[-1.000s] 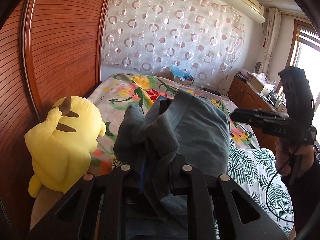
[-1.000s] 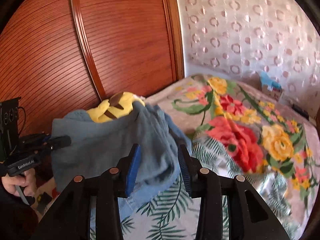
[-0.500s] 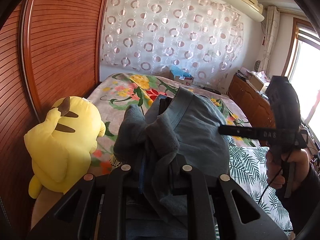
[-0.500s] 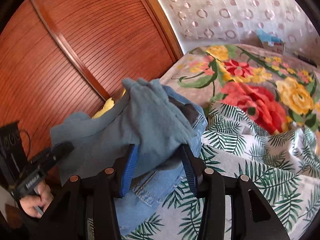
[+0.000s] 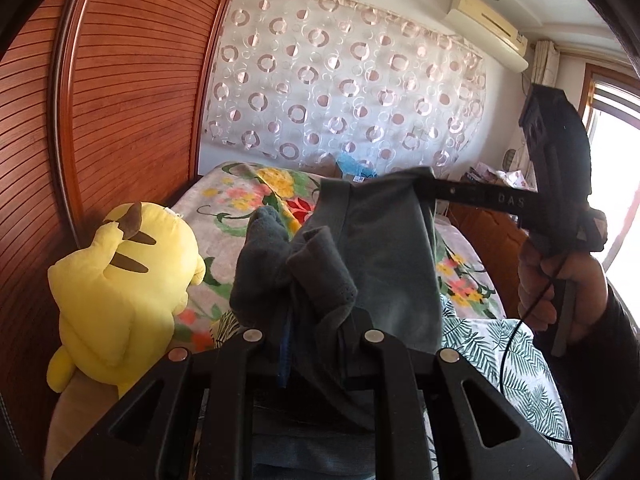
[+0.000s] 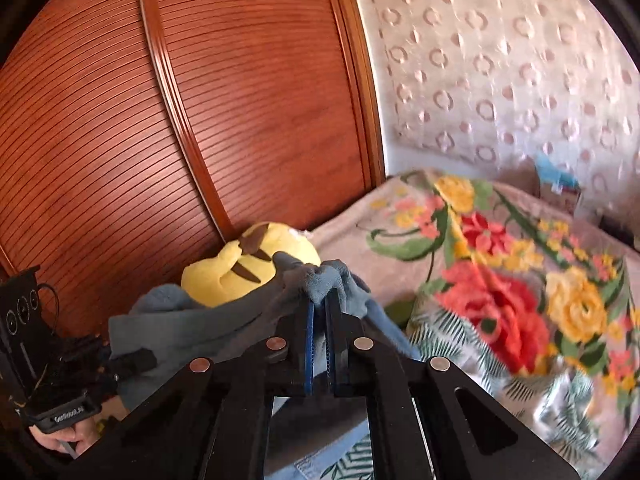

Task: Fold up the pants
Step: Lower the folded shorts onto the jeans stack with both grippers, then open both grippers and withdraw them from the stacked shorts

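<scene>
Grey-blue fleece-lined pants (image 5: pixel 384 248) hang bunched above the bed, stretched between both grippers. My left gripper (image 5: pixel 316 320) is shut on a crumpled wad of the fabric, which hides its fingertips. In the right wrist view my right gripper (image 6: pixel 318 304) has its jaws closing tight on a bunched edge of the pants (image 6: pixel 208 332), blue pads almost together. From the left wrist view the right gripper (image 5: pixel 424 188) pinches the pants' upper far corner, with a person's hand (image 5: pixel 560 292) on its handle. The left gripper (image 6: pixel 132 360) shows at the cloth's lower left end.
A yellow plush toy (image 5: pixel 120 280) sits on the bed's left side against the ribbed wooden wardrobe door (image 5: pixel 120 120). The bed has a floral blanket (image 6: pixel 500 280) and a leaf-print sheet (image 5: pixel 500 352). A wooden dresser (image 5: pixel 480 232) stands beyond the bed on the right.
My right gripper's jaws went from apart around the fabric to shut on its edge, and it rose and moved toward the pants' top. The left gripper kept its hold and stayed put.
</scene>
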Action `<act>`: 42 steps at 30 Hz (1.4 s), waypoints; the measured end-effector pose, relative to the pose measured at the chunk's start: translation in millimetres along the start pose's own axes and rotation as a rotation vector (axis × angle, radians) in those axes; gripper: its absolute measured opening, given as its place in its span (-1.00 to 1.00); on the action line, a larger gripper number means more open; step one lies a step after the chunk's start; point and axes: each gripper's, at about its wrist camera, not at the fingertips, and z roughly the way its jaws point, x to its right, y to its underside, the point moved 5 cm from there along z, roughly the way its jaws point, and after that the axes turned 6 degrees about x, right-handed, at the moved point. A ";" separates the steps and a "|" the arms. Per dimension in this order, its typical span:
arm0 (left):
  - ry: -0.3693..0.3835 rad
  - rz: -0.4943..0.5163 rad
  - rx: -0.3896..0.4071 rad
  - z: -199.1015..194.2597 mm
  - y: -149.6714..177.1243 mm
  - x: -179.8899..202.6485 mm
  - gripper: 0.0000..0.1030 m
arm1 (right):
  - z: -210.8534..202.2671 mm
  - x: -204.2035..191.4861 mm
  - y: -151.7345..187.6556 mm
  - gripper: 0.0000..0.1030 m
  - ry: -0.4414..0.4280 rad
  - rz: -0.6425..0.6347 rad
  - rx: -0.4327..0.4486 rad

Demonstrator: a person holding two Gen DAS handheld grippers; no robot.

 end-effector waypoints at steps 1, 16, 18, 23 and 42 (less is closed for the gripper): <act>-0.001 -0.004 -0.003 -0.2 -0.1 0.7 -0.65 | -1.9 0.3 -3.3 -0.92 0.008 -0.009 0.008; -0.094 0.052 -0.098 -1.2 31.2 3.1 -0.07 | 5.3 14.1 59.4 -0.32 0.224 -0.017 -0.085; -0.094 0.066 -0.090 -6.1 30.8 6.3 -0.03 | -1.0 1.2 60.0 -0.32 0.202 -0.014 -0.049; -0.070 0.106 -0.080 -11.9 29.2 21.4 0.40 | -20.6 -18.6 74.0 -0.32 0.148 0.009 -0.015; -0.057 0.187 -0.051 -30.0 34.8 65.0 0.55 | -156.0 -51.4 148.5 -0.32 0.147 0.031 0.023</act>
